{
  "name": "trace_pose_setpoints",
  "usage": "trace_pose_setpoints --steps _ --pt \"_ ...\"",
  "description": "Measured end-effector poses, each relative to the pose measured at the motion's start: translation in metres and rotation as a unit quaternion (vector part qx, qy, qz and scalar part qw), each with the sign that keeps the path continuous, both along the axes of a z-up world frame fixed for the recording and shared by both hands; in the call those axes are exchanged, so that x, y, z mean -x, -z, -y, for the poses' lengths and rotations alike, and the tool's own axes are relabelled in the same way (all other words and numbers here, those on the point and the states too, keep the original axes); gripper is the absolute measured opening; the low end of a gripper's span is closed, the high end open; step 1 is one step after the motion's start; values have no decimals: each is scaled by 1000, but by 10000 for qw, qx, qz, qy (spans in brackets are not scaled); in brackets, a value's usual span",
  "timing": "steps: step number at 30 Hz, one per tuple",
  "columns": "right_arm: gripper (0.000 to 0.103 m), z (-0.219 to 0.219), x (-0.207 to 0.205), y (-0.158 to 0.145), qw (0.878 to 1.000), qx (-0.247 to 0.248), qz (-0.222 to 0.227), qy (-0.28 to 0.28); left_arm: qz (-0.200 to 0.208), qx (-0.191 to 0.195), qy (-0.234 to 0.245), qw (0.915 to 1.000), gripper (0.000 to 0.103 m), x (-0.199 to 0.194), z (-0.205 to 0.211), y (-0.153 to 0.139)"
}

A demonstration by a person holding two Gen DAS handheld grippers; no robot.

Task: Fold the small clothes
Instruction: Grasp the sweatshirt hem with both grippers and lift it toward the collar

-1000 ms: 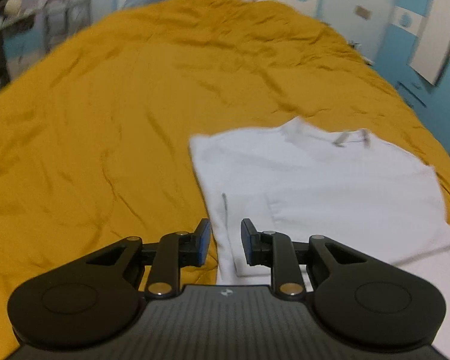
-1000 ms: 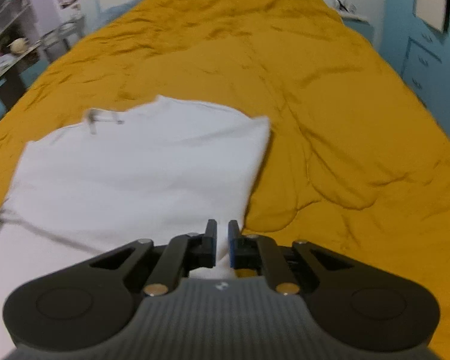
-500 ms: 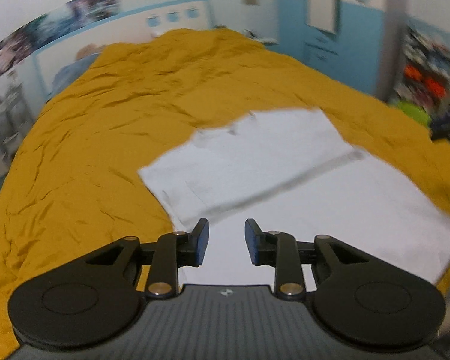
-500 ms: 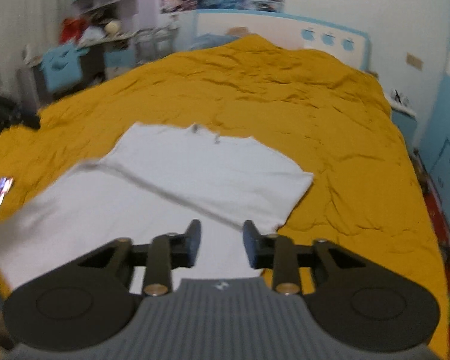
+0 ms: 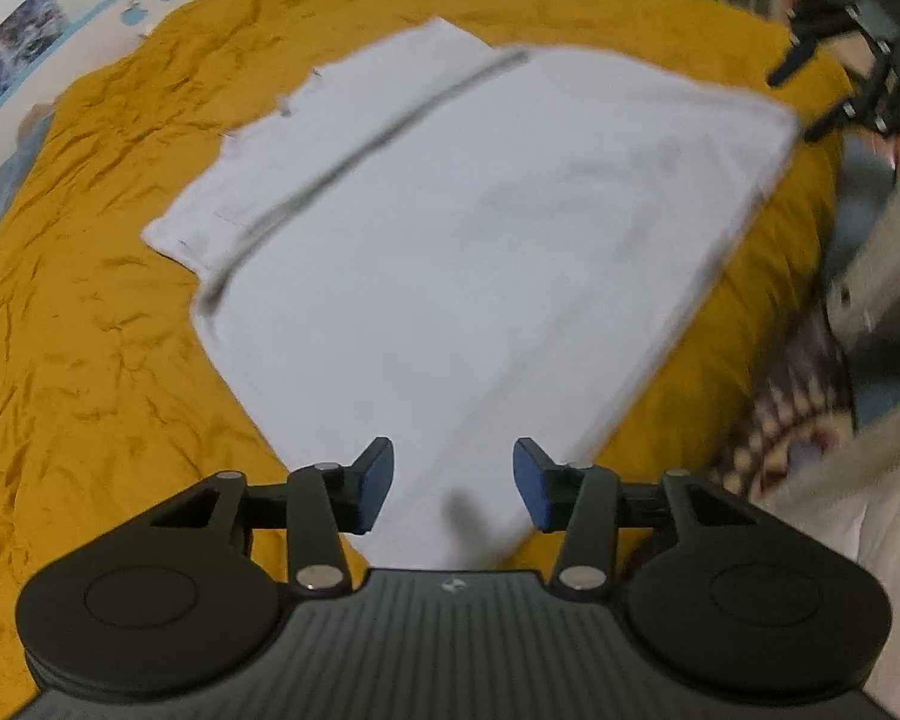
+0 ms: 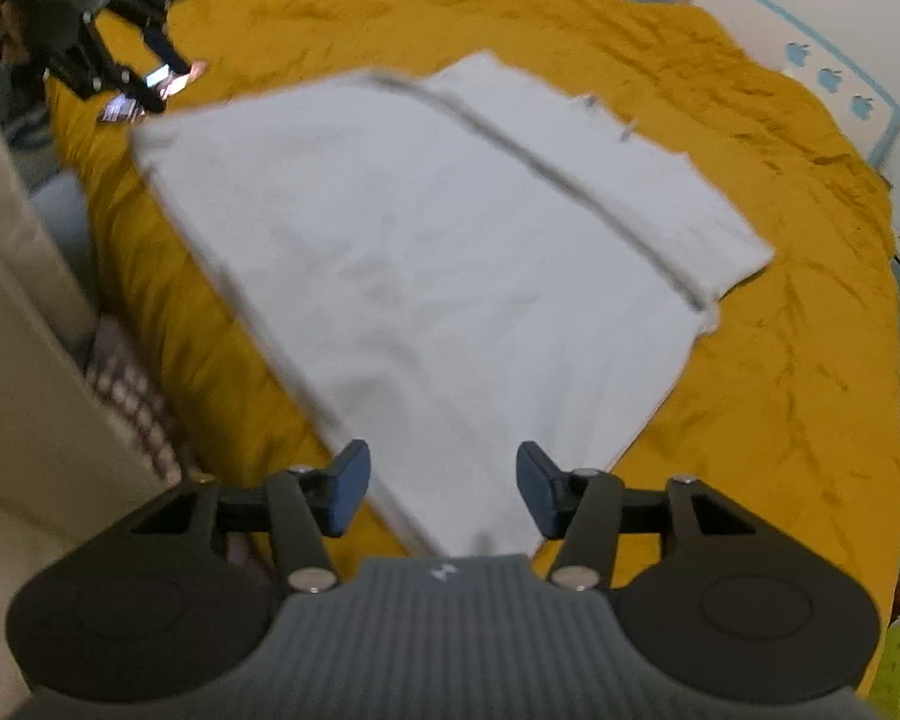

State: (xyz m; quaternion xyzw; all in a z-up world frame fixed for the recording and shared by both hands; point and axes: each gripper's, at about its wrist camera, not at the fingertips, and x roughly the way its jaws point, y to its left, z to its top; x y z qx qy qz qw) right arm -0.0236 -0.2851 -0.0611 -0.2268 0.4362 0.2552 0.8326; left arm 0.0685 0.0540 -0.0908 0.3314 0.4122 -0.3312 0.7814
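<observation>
shirt (image 5: pixel 450 252) on bed (image 5: pixel 90 360): light, limp; take hem corners. left hand-held gripper (image 5: pixel 453 483) and right hand-held gripper (image 6: pixel 437 492) opening, pads clear of cloth.

We had two fisheye views, each looking forward and steeply down along its own gripper. The left wrist camera sat close above the near corner of the white garment (image 5: pixel 450 228), the left gripper (image 5: pixel 453 489) at six o'clock, and caught the right gripper (image 5: pixel 840 84) at two o'clock. The right wrist camera mirrored it, the left gripper at ten o'clock. Both shared the garment and the yellow bed cover (image 6: pixel 780 372).
</observation>
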Motion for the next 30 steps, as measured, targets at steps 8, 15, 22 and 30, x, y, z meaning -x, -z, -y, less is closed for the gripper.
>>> trace_pose_setpoints --steps 8,15,22,30 --pt "53 -6 3 36 9968 710 99 -359 593 -1127 527 9905 61 38 9 57" --pt "53 -12 6 52 9929 1002 349 -534 890 -1162 527 9878 68 41 10 64" --pt "44 -9 2 55 9911 1144 349 -589 937 -1021 354 9897 55 35 4 53" --pt "12 -8 -1 45 9872 1378 351 -719 929 -955 334 9905 11 27 1 41"
